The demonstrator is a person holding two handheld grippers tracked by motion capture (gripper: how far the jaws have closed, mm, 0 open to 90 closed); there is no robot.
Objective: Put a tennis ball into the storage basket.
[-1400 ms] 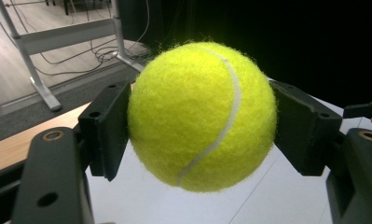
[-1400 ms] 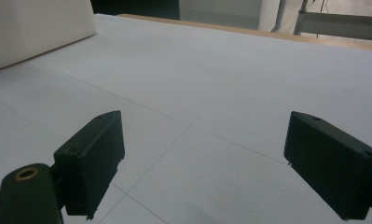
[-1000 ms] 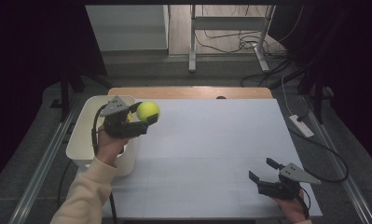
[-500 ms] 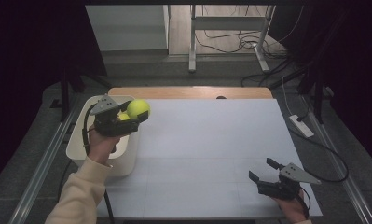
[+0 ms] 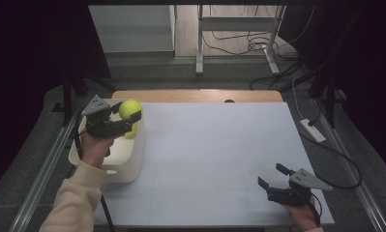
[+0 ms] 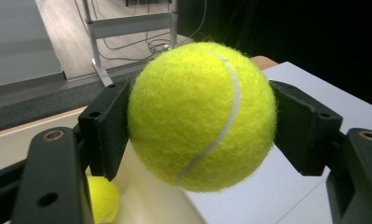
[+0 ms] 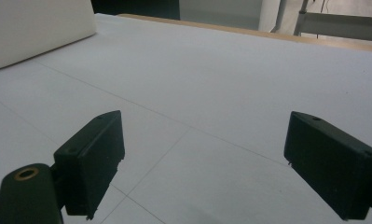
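My left gripper [image 5: 129, 112] is shut on a yellow-green tennis ball [image 5: 130, 108] and holds it over the far right corner of a white bin [image 5: 128, 164] at the table's left edge. In the left gripper view both black pads press the ball's [image 6: 201, 114] sides, and a second tennis ball [image 6: 102, 199] lies in the bin below. That second ball [image 5: 132, 128] peeks out under the held one in the high view. My right gripper [image 5: 274, 175] rests near the table's front right, jaws wide apart with nothing between them; its own view looks across the bare table.
A white sheet [image 5: 215, 145] covers the table, with a wooden strip [image 5: 195, 95] along its far edge. The bin's side [image 7: 34, 28] shows far off in the right gripper view. A metal frame and cables [image 5: 239, 43] lie on the floor beyond the table.
My left hand has carried the ball leftward, from over the table's sheet to above the bin. The right gripper has stayed where it was.
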